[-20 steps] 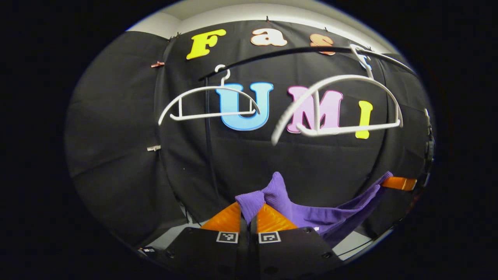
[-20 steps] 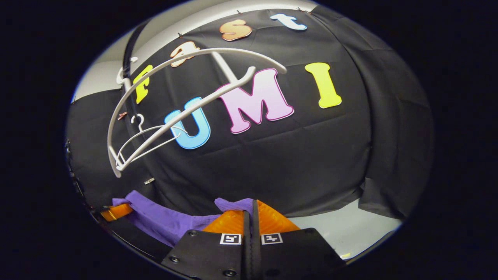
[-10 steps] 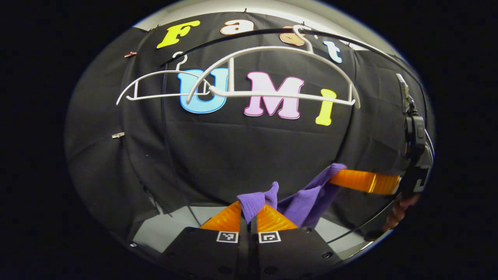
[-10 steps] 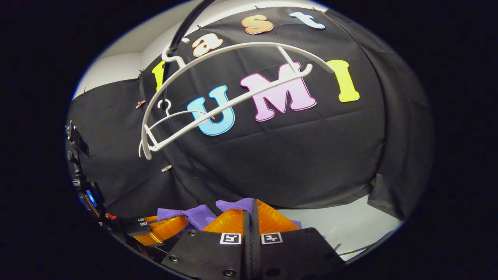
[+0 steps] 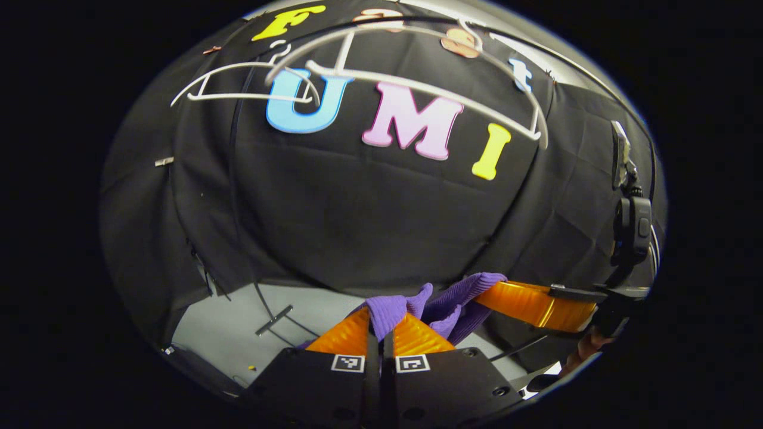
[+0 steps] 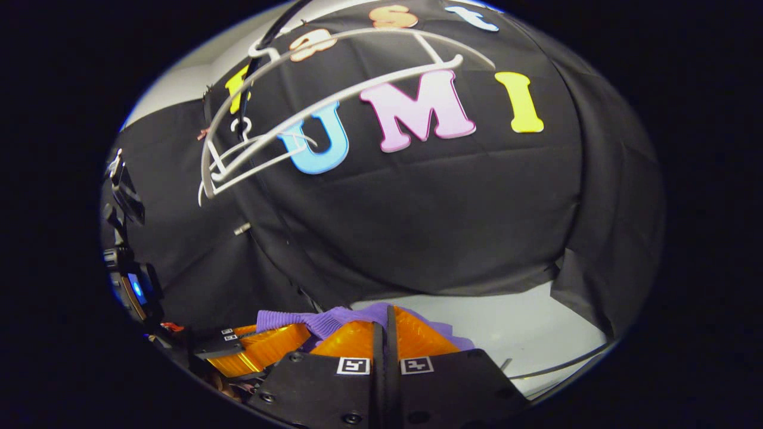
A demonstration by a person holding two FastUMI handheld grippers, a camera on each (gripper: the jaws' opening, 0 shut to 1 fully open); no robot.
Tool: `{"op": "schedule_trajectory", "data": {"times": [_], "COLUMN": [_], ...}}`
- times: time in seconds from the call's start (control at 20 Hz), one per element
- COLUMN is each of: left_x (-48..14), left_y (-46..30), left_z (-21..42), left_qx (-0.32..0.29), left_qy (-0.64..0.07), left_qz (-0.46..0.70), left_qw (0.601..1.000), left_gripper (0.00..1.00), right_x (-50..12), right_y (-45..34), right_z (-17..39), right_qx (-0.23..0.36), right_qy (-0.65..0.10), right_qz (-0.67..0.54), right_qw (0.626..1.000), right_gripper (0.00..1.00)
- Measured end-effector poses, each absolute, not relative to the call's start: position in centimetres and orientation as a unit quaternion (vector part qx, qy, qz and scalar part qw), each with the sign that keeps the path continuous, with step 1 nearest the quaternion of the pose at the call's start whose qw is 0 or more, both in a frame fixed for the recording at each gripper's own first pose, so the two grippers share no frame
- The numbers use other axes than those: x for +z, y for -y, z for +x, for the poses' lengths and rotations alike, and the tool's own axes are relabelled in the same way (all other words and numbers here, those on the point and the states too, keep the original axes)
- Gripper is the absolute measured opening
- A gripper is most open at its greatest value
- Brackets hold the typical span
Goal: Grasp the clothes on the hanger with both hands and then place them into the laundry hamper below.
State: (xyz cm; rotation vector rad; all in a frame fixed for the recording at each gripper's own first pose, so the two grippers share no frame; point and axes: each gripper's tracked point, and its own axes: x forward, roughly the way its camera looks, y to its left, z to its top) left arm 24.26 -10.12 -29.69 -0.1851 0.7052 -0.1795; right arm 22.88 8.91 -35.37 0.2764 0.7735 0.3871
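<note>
Left gripper (image 5: 381, 325), bottom centre of the left gripper view: fingers pinching a fold of the purple garment (image 5: 444, 301), which is stretching rightward to the right gripper (image 5: 486, 292) at lower right. Right gripper view: its own fingers are clamping the same cloth at bottom centre, the left gripper (image 6: 265, 342) lying just beside it at lower left. Two white hangers (image 5: 417, 83) are hanging bare on a black rail (image 6: 280, 27) across the upper frame.

Your right tool (image 6: 386, 325) is clamped on the purple garment (image 6: 334, 322) at the near edge. The left tool (image 6: 262, 348) sits just left, touching that cloth. Two white hangers (image 6: 334, 98) hang bare, far up left.
</note>
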Motion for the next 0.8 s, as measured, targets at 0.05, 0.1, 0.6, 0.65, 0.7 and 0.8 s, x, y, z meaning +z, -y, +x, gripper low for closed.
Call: {"op": "schedule_trajectory", "data": {"times": [0.05, 0.1, 0.6, 0.65, 0.7, 0.8], "left_x": [-31.5, -33.4, -46.7, -47.4, -48.1, -49.6], "left_y": [10.3, 10.5, 10.3, 10.5, 10.7, 11.0], "left_z": [23.7, 22.8, 17.5, 17.2, 16.8, 15.7], "left_qx": [-0.085, -0.084, -0.061, -0.061, -0.062, -0.071], "left_qy": [-0.361, -0.381, -0.535, -0.546, -0.559, -0.578], "left_qz": [-0.087, -0.085, -0.051, -0.046, -0.043, -0.039], "left_qw": [0.925, 0.917, 0.841, 0.834, 0.826, 0.812], "left_gripper": [0.05, 0.05, 0.07, 0.05, 0.07, 0.07], "right_x": [-37.3, -39.4, -54.3, -55.1, -56.0, -57.0], "right_y": [-9.1, -9.2, -6.9, -6.8, -6.5, -6.3], "right_z": [21.9, 21.1, 12.3, 11.4, 10.4, 8.6], "right_qx": [0.189, 0.19, 0.173, 0.17, 0.167, 0.162], "right_qy": [-0.391, -0.409, -0.576, -0.592, -0.608, -0.633], "right_qz": [0.123, 0.114, 0.013, 0.011, 0.007, 0.017], "right_qw": [0.892, 0.885, 0.799, 0.788, 0.777, 0.757], "right_gripper": [0.04, 0.04, 0.05, 0.05, 0.05, 0.06]}}
